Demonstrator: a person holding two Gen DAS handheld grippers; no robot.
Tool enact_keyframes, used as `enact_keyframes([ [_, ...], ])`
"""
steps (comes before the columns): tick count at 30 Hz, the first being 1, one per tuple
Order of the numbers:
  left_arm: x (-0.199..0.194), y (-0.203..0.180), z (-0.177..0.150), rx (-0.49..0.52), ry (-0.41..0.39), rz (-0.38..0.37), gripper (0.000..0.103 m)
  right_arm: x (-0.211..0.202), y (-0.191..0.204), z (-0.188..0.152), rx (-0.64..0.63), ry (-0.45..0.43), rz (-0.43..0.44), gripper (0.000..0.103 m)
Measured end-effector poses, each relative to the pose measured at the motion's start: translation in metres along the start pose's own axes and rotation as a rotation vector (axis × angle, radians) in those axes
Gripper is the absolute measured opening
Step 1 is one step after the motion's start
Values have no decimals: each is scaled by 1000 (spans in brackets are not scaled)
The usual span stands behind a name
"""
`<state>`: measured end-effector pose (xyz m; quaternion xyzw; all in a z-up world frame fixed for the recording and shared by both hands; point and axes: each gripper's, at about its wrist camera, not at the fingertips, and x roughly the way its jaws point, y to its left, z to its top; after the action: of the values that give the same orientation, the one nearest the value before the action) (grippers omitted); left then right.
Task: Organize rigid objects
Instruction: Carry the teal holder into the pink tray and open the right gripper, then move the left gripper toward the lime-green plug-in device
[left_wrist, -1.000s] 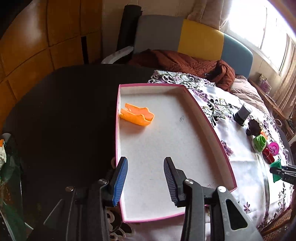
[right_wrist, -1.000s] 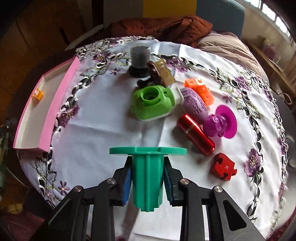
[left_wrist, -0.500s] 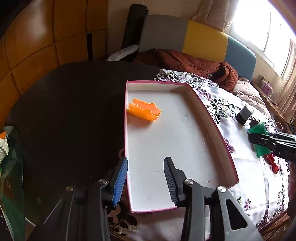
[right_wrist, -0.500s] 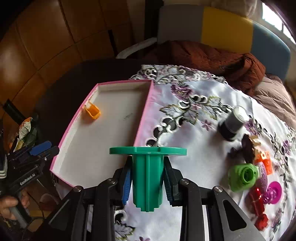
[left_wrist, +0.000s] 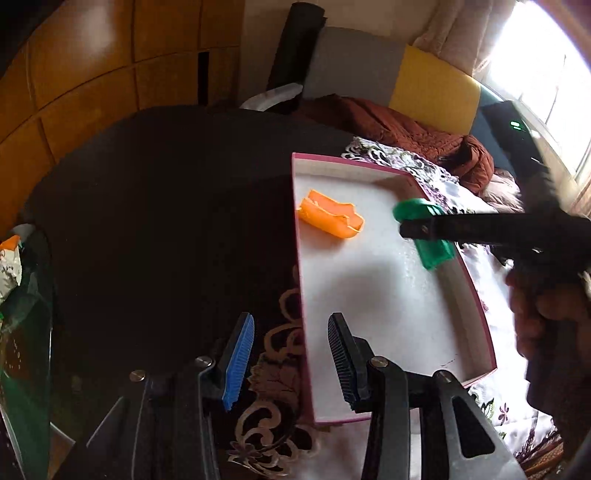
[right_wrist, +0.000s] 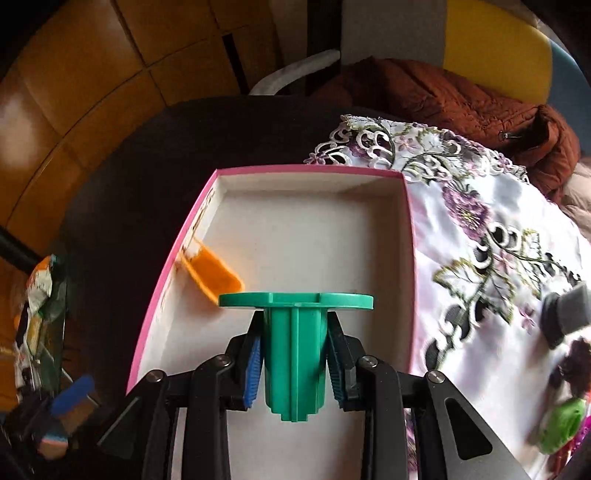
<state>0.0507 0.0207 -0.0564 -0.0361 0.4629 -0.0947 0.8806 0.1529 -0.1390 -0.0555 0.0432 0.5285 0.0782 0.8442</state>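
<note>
My right gripper (right_wrist: 295, 332) is shut on a green plastic piece (right_wrist: 295, 354) with a flat round flange, and holds it above the white, pink-rimmed tray (right_wrist: 314, 229). In the left wrist view the same green piece (left_wrist: 434, 251) hangs over the tray's far right part (left_wrist: 369, 295), clamped by the right gripper (left_wrist: 421, 229). An orange plastic piece (left_wrist: 330, 218) lies in the tray by its left wall. My left gripper (left_wrist: 291, 321) hovers over the tray's near left rim. Its jaws are opening and nothing is between them.
A white embroidered cloth (right_wrist: 480, 258) right of the tray carries a grey cylinder (right_wrist: 569, 310) and a green round toy (right_wrist: 561, 424). A dark table top (left_wrist: 166, 221) lies left of the tray. A brown jacket (right_wrist: 461, 99) lies behind. A person's hand (left_wrist: 535, 306) is at the right.
The right gripper has carried the green piece leftward from the cloth with the toys to above the tray. The left gripper has drifted left, from over the tray floor to its left rim.
</note>
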Motion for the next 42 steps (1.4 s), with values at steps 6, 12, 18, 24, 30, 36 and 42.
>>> enact_keyframes([
  [6, 0, 10, -1, -23, -1, -5, 42, 12, 4, 11, 24, -5, 31, 38],
  [12, -2, 5, -1, -18, -7, -2, 42, -19, -6, -13, 0, -64, 38, 61],
  [18, -7, -11, 0, 16, -14, -4, 43, -60, -19, -44, -32, -148, 2, 77],
  [24, -17, -31, -3, 78, -28, -12, 44, -92, -35, -71, -79, -213, -70, 88],
  [30, -24, -55, -4, 136, -31, -23, 44, -117, -68, -94, -66, -246, -150, 91],
  [36, -26, -81, -6, 198, -29, -43, 48, -142, -121, -111, 0, -269, -242, 92],
  [42, -23, -111, -8, 272, -1, -65, 53, -174, -198, -127, 147, -319, -363, 94],
])
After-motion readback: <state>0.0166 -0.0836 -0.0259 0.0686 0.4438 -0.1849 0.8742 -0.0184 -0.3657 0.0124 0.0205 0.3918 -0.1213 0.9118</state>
